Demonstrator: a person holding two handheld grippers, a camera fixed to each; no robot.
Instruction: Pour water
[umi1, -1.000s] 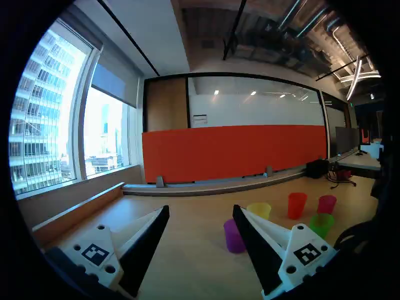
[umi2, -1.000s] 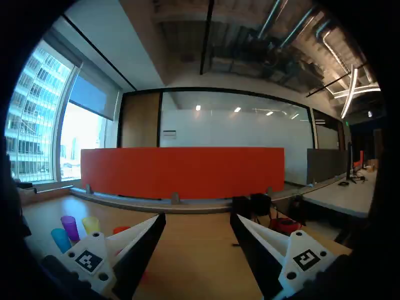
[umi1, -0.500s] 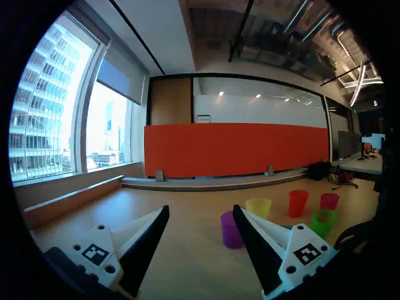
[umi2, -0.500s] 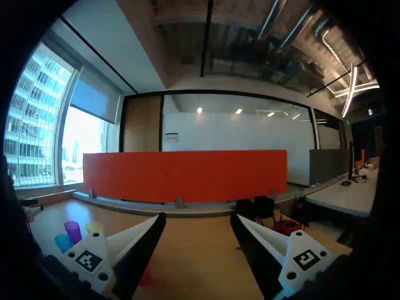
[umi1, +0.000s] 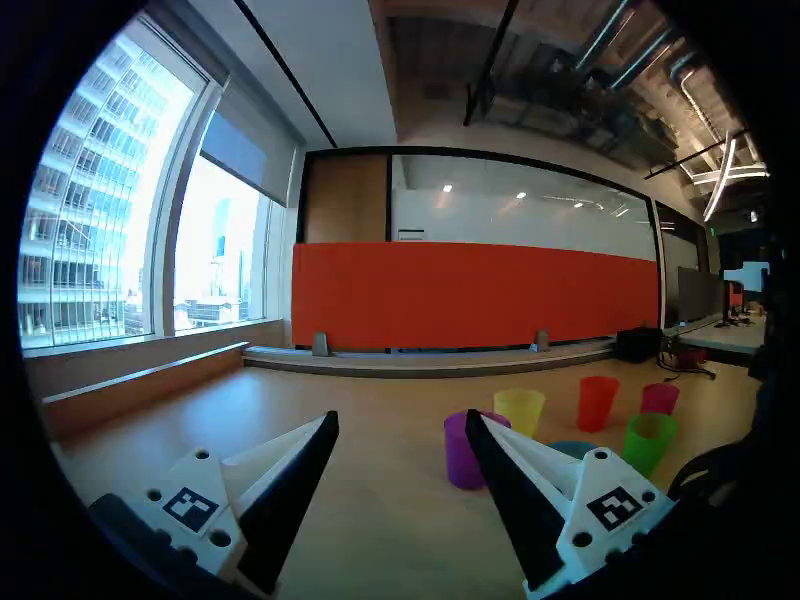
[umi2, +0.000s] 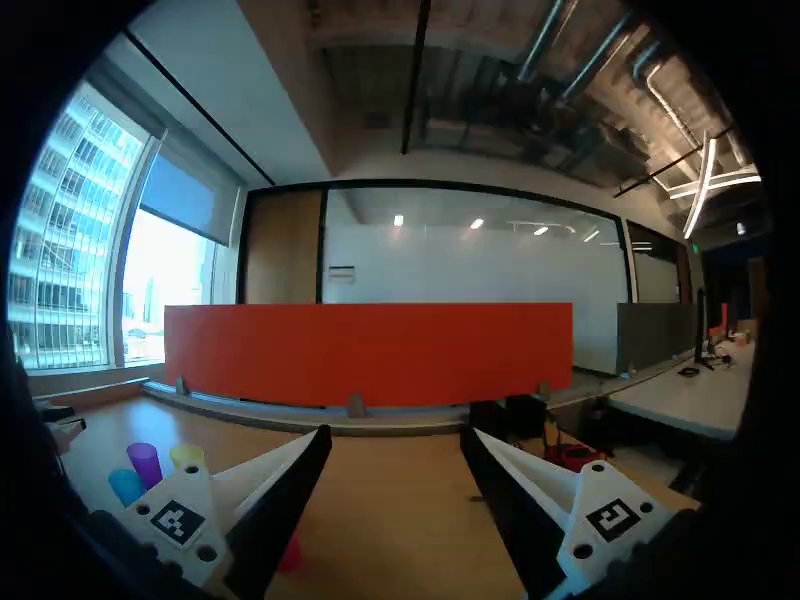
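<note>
Several plastic cups stand on the wooden table. In the left gripper view a purple cup (umi1: 461, 449) sits just ahead of my right finger, with a yellow cup (umi1: 519, 411), an orange-red cup (umi1: 597, 402), a pink cup (umi1: 659, 398), a green cup (umi1: 644, 443) and the rim of a blue cup (umi1: 570, 448) beyond. My left gripper (umi1: 400, 432) is open and empty. In the right gripper view a blue cup (umi2: 126, 486), a purple cup (umi2: 144, 464) and a yellow cup (umi2: 186, 456) stand far left; a pink cup (umi2: 291, 553) peeks under the left finger. My right gripper (umi2: 395, 444) is open, holding nothing.
An orange divider panel (umi1: 470, 296) runs along the back edge of the table (umi1: 380, 500). Tall windows (umi1: 95, 230) line the left side. Dark bags and cables (umi2: 520, 412) lie at the far right, near a second desk (umi2: 690, 395).
The left gripper has dropped lower and edged toward the cups, so the purple cup sits closer to its right finger. The right gripper has barely shifted. Both stay open.
</note>
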